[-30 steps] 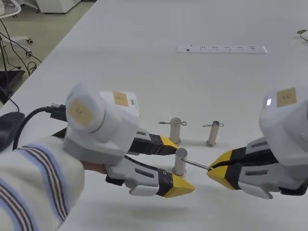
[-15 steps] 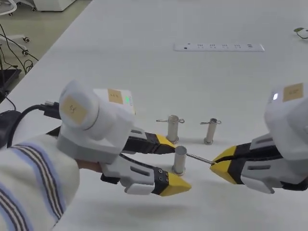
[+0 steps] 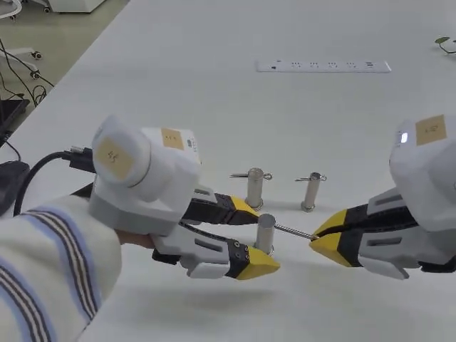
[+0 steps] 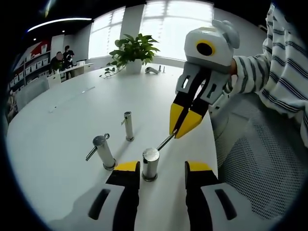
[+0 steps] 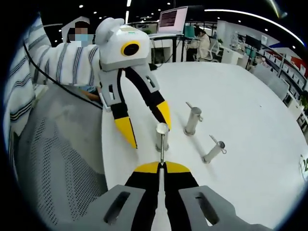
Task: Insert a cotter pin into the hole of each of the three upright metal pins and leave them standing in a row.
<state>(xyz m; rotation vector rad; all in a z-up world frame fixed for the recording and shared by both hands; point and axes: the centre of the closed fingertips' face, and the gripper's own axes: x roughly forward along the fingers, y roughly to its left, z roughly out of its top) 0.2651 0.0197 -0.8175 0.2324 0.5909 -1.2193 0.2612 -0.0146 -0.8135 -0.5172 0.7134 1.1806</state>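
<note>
Three upright metal pins stand on the white table [image 3: 214, 92]. The two far pins [image 3: 255, 187] [image 3: 311, 191] each carry a cotter pin through the top. Around the near pin [image 3: 264, 234] my left gripper [image 3: 251, 236] stands open, one jaw on each side. My right gripper [image 3: 324, 239] is shut on a cotter pin [image 3: 292, 231] whose far end meets the near pin's top. In the left gripper view the near pin [image 4: 150, 163] stands close to the left jaw of my left gripper [image 4: 162, 167]. In the right gripper view the cotter pin [image 5: 161, 156] runs from my right gripper [image 5: 161, 167] to the near pin [image 5: 161, 137].
A white power strip [image 3: 324, 66] lies far back on the table. A black cable [image 3: 43, 171] trails from the left gripper over the table's left edge. A mesh chair [image 4: 250, 159] stands by the table edge, and a potted plant [image 4: 132, 48] sits at the far end.
The head view has shifted a little. Both grippers hold about the same places around the near pin, with the cotter pin still at its top.
</note>
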